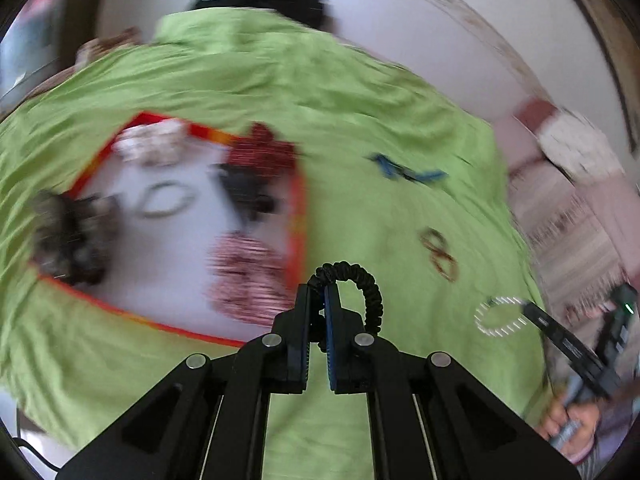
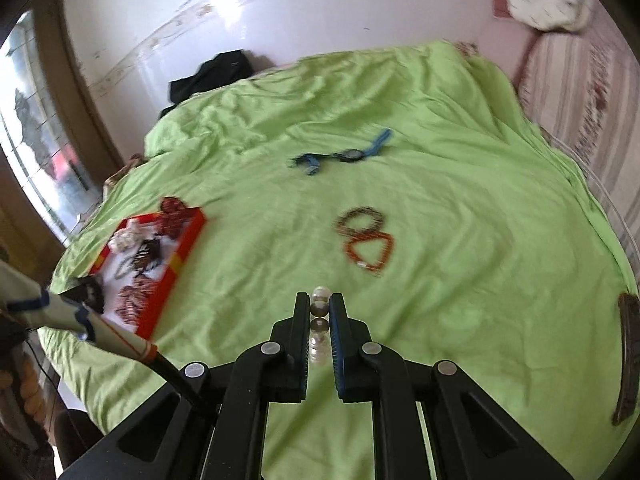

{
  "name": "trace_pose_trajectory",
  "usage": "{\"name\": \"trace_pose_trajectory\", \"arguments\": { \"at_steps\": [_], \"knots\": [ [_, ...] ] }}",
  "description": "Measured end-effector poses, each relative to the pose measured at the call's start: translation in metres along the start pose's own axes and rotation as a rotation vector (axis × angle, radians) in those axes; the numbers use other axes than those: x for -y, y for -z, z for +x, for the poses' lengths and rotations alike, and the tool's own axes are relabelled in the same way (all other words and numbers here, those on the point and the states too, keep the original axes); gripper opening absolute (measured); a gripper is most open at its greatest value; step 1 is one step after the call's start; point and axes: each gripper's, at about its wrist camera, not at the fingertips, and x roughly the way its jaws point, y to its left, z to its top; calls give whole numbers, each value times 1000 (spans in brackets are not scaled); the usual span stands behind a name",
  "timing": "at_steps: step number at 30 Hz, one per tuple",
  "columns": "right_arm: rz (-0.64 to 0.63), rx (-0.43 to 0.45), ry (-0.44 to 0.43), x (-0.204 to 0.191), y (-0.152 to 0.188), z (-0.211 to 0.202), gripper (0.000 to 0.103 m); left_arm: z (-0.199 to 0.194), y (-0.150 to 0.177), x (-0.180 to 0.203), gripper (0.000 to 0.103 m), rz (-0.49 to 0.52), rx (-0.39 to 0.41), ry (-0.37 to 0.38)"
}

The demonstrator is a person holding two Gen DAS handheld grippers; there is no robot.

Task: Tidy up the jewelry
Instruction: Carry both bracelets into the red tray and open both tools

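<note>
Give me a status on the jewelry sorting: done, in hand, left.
Done: several pieces already lie in the red-rimmed tray. In hand: the left gripper is shut on a black coiled bracelet; the right gripper is shut on a pearl bracelet. Left on the green sheet: two beaded bracelets and a blue piece.

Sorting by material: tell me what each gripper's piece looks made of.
Left gripper: black coiled bracelet, matte, ribbed like rubber or plastic cord. Right gripper: pearl bracelet, round glossy whitish beads with highlights; real or imitation cannot be told.
</note>
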Motion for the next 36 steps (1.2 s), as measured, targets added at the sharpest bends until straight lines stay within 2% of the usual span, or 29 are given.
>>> {"name": "trace_pose_trajectory", "arguments": {
  "at_steps": [5, 9, 14, 19, 23, 27, 31, 34, 35, 36],
  "knots": [
    [-89, -18, -54, -58, -11, 14, 10, 10, -2, -65, 6, -122, 2, -151],
    [-150, -38, -100, -105, -17, 30, 10, 18, -2, -102, 6, -180, -9, -208],
    [-229, -76, -170, -171, -23, 57, 10, 26, -1, -131, 6, -232, 1, -228],
    [-295, -118, -250, -244, -26, 88, 10, 23, -1, -141, 6, -231, 35, -236],
    [-319, -137, -316, -291, -25, 108, 10, 19, -1, -150, 6, -252, 55, -194],
    [-271, -211, -341, -307, -16, 147, 10, 16, 2, -153, 6, -253, 77, -158],
    [-245, -286, -318, -298, -2, 181, 11, 12, 4, -158, 6, -267, 88, -120],
    [-218, -304, -309, -284, 0, 188, 11, 9, 5, -159, 7, -276, 102, -111],
    [-202, -304, -311, -278, -1, 187, 13, 8, 5, -158, 7, -274, 108, -104],
    [-192, -305, -315, -275, -2, 185, 19, 7, 4, -156, 9, -272, 116, -96]
  ]
}}
